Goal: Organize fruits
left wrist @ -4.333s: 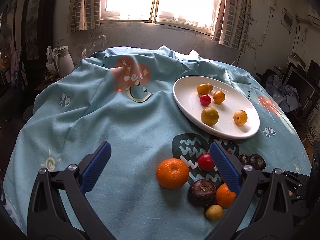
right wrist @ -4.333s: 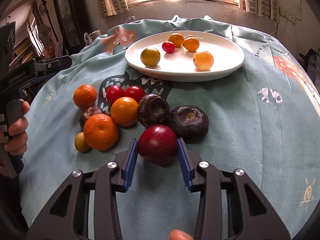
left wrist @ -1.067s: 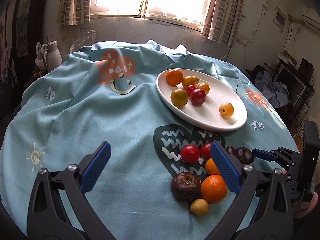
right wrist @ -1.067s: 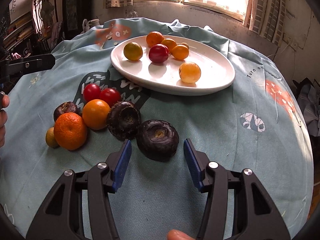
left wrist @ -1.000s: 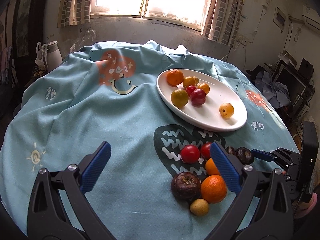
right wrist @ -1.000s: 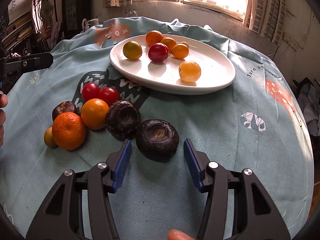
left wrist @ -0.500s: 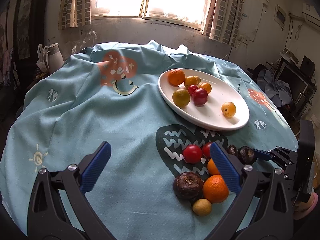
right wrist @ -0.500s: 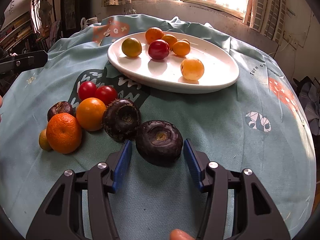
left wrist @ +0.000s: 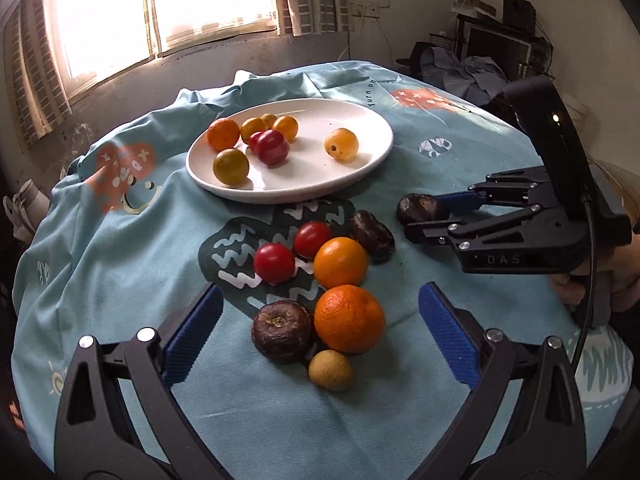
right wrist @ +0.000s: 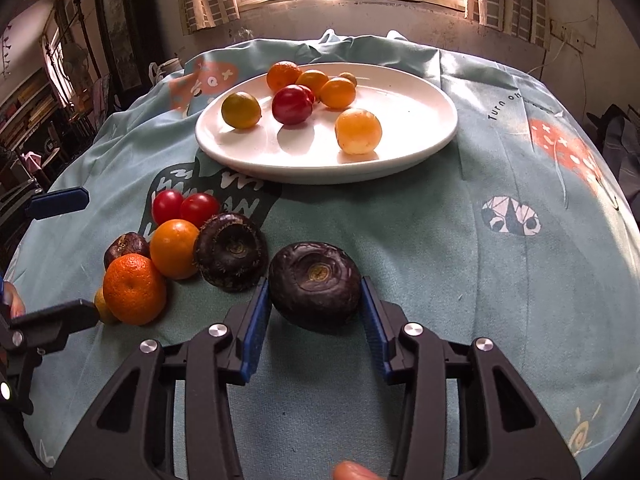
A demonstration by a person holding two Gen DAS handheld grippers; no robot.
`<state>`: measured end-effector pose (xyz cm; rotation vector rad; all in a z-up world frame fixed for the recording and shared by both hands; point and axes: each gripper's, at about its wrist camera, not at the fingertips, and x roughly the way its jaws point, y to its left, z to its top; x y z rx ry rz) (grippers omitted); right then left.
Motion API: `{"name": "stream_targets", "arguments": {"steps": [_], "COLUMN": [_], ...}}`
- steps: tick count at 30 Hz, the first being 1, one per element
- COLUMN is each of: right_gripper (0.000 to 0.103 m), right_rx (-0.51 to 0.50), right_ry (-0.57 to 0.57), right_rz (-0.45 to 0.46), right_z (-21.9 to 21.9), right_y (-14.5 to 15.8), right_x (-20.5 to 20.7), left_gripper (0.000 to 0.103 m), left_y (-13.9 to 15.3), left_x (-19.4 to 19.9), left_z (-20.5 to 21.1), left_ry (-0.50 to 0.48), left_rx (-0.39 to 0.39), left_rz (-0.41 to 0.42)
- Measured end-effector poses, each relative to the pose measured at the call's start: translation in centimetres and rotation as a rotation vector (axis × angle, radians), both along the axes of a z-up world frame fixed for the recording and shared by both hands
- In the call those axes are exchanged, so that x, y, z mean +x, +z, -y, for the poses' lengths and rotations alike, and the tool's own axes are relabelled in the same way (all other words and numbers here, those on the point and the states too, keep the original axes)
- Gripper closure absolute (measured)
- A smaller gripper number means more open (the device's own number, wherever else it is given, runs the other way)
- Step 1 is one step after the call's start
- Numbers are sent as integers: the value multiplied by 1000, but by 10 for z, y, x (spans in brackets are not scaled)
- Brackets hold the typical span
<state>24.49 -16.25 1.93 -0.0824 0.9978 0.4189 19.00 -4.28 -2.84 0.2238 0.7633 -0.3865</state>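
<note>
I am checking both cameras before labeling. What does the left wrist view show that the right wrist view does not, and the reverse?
Only the left wrist view shows the right gripper from the side, with its handle and the hand behind it, and the whole small yellow fruit at the front of the pile.

Only the right wrist view shows both blue pads against the sides of the dark round fruit, and the shelves at the far left.

Both show the white plate with fruit, the loose oranges and two red tomatoes on the blue cloth, and the window.
</note>
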Motion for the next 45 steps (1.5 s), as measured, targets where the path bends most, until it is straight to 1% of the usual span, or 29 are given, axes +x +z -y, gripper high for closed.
{"name": "stream_targets", "arguments": {"steps": [1,3,4,5,6,9,11,13,15,17,19,20,25,28,31,34,36,37,39,42,45], "right_gripper": [59,59,59,59,59,59,59,59,59,59,59,59,59,59,59,58,58,58,58,58,58], "right_rx": [-4,-7,-5,-3,-4,-7,-7,-7,-8,-6,-5,-2,11,50,123,224,282,299,309,279,244], "right_ry": [0,1,0,0,1,2,2,2,2,0,0,-1,-6,-16,-16,38,51,43,9,-29,-64], "right_rz": [1,-1,-5,-10,-11,-12,-13,-13,-14,-15,-16,-17,-26,-50,-76,-77,-42,-12,47,117,152], "right_z": [-1,-1,-1,0,0,0,0,0,0,0,1,1,3,8,14,14,14,15,15,11,6], "right_y": [0,0,0,-1,-1,-1,-1,-1,-1,0,0,0,1,2,7,16,24,28,36,42,41], "right_x": [0,-1,-1,-1,-1,0,0,-1,-1,-1,-1,-1,-1,1,1,-3,-6,-6,-2,15,39], "left_gripper": [11,29,33,41,47,47,47,48,51,51,57,58,59,59,59,59,59,59,59,59,59], "left_y": [-2,-6,-9,-12,-15,-24,-28,-29,-30,-33,-35,-35,-33,-27,-12,5,13,17,24,33,32], "left_x": [-1,-1,-2,-2,-3,-3,0,-1,0,-2,-3,-3,-1,1,0,-4,0,6,23,56,96], "left_z": [3,7,9,12,15,22,23,24,25,28,30,31,28,22,10,-3,-13,-17,-20,-17,-13], "left_ry": [-18,-54,-71,-89,-104,-111,-108,-111,-109,-113,-108,-109,-103,-98,-91,-84,-70,-54,-21,43,87], "left_rx": [7,9,15,24,36,98,106,116,133,155,190,192,167,105,-1,-128,-221,-251,-264,-219,-203], "left_rz": [-2,-26,-39,-50,-58,-45,-57,-43,-28,-11,12,15,7,-10,-4,8,-2,-15,-21,4,-9]}}
